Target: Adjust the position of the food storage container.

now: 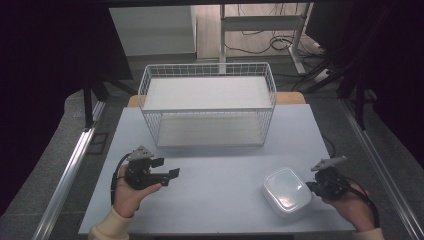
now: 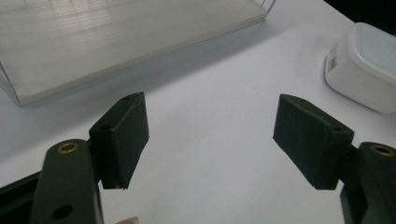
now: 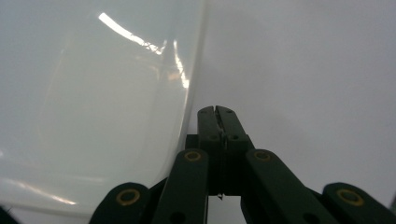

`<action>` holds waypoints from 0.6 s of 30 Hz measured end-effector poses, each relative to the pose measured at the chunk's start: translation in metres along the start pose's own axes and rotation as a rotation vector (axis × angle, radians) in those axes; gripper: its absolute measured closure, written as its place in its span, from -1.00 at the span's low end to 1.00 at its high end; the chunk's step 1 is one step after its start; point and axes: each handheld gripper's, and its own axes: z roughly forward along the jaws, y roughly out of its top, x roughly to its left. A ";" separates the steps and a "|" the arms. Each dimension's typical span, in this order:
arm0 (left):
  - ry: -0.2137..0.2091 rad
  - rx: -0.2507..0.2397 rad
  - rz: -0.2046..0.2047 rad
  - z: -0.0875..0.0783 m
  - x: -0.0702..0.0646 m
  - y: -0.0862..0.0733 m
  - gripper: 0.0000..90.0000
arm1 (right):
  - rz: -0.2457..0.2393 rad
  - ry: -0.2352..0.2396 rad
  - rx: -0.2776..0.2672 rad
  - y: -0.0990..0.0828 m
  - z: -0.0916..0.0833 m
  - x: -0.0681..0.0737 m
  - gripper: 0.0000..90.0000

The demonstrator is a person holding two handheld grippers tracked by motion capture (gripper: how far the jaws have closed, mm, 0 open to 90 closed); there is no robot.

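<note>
High view – right tool [image 1: 311, 187] closed, beside container [image 1: 286, 191]

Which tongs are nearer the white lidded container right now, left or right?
Right. The right tongs sit shut right beside the white container, at its right edge. The left tongs are open, well off to its left across the table.

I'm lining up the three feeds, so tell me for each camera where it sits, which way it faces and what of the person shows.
High view: above the person's side, facing forward and down on the table, wire basket and white container; both hands with left gripper and right gripper.
Left gripper view: on the left gripper, looking between its open fingers toward basket and container.
Right gripper view: on the right gripper, its shut fingers beside the container.
All three share the container.
</note>
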 end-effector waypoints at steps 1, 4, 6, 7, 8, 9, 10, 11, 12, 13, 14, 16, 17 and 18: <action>0.000 0.001 0.002 0.000 0.000 0.000 -0.42 | 0.000 0.000 0.000 0.000 0.000 0.000 0.99; -0.001 0.001 0.005 0.001 -0.001 0.000 -0.42 | -0.006 0.016 0.012 -0.005 0.000 0.011 0.99; -0.001 0.002 0.005 0.001 -0.001 0.000 -0.42 | -0.003 0.027 0.018 -0.006 0.001 0.022 0.99; -0.001 0.003 0.006 0.001 -0.001 0.000 -0.42 | -0.003 0.027 0.018 -0.006 0.001 0.022 0.99; -0.002 0.003 0.008 0.001 -0.002 0.000 -0.42 | 0.000 0.044 0.016 -0.004 0.002 0.029 0.99; -0.002 0.003 0.008 0.001 -0.002 0.000 -0.42 | 0.000 0.044 0.016 -0.004 0.002 0.029 0.99; -0.003 0.002 0.009 0.001 -0.002 0.000 -0.42 | -0.004 0.063 0.016 -0.001 0.003 0.036 0.99; -0.002 0.001 0.009 0.000 -0.002 0.000 -0.42 | -0.004 0.063 0.016 -0.001 0.003 0.036 0.99; -0.002 0.001 0.008 0.000 -0.002 0.000 -0.42 | -0.006 0.073 0.018 0.003 0.006 0.045 0.99; -0.002 0.001 0.008 0.000 -0.002 0.000 -0.42 | -0.006 0.073 0.018 0.003 0.006 0.045 0.99; -0.002 0.001 0.007 0.000 -0.002 0.000 -0.42 | -0.006 0.075 0.018 0.005 0.007 0.048 0.99; -0.003 0.004 0.007 0.001 -0.001 -0.001 -0.42 | -0.019 0.100 0.016 0.010 0.011 0.057 0.99; -0.003 0.004 0.007 0.001 -0.001 -0.001 -0.42 | -0.019 0.100 0.016 0.010 0.011 0.057 0.99; -0.003 0.006 0.007 0.001 -0.001 -0.001 -0.42 | -0.022 0.103 0.013 0.012 0.012 0.060 0.99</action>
